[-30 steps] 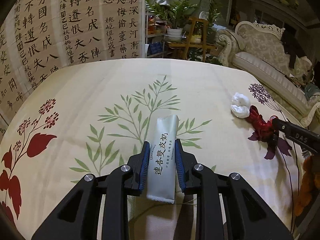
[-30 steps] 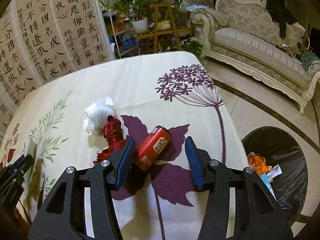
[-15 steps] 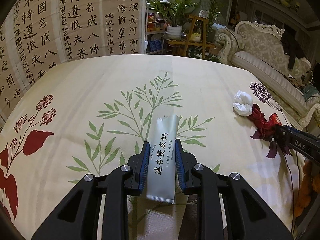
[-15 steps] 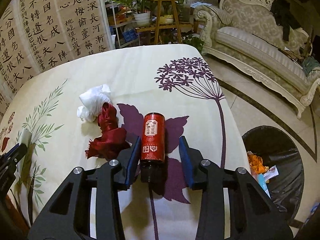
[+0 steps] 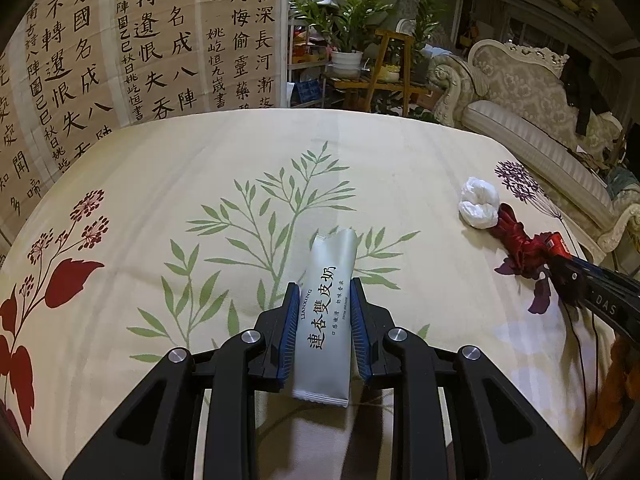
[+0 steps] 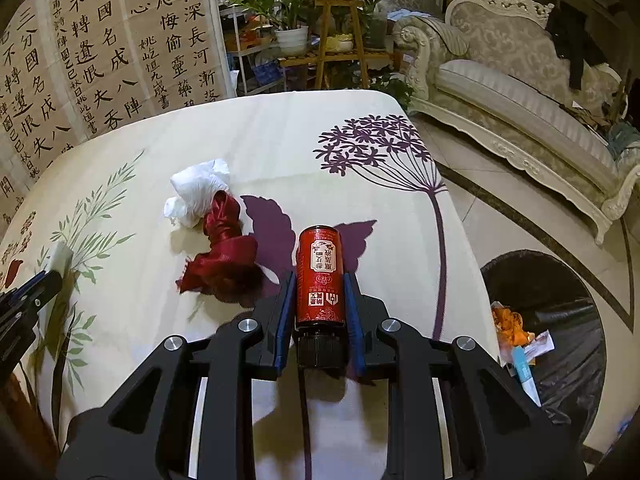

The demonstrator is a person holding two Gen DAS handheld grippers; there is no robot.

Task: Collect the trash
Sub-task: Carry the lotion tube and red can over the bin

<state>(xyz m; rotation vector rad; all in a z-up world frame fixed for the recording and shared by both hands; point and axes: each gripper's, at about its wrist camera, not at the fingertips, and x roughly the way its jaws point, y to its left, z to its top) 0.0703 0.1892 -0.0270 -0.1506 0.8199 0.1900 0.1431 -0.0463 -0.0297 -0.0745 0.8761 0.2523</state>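
The left gripper (image 5: 325,312) has its jaws clenched on a pale packet (image 5: 326,316). The packet's torn top sticks out past the blue pads, and its bottom end hangs back between the black arms. Big Chinese writing runs down it, and the small word "LIANXING" can be read beside it. The other tiny print is too small to read.

The right gripper (image 6: 319,300) has its jaws clenched on a red can (image 6: 320,276). The can's black cap end points back at the camera and is partly hidden. Its label has white Chinese writing, seen upside down.

Both sit over the bench (image 5: 200,160) with its flowered cloth. A white tissue ball (image 6: 198,192) touches a red ribbon bundle (image 6: 224,256), just left of the can. A black trash bin (image 6: 560,320) on the floor is cut off by the gripper arm.
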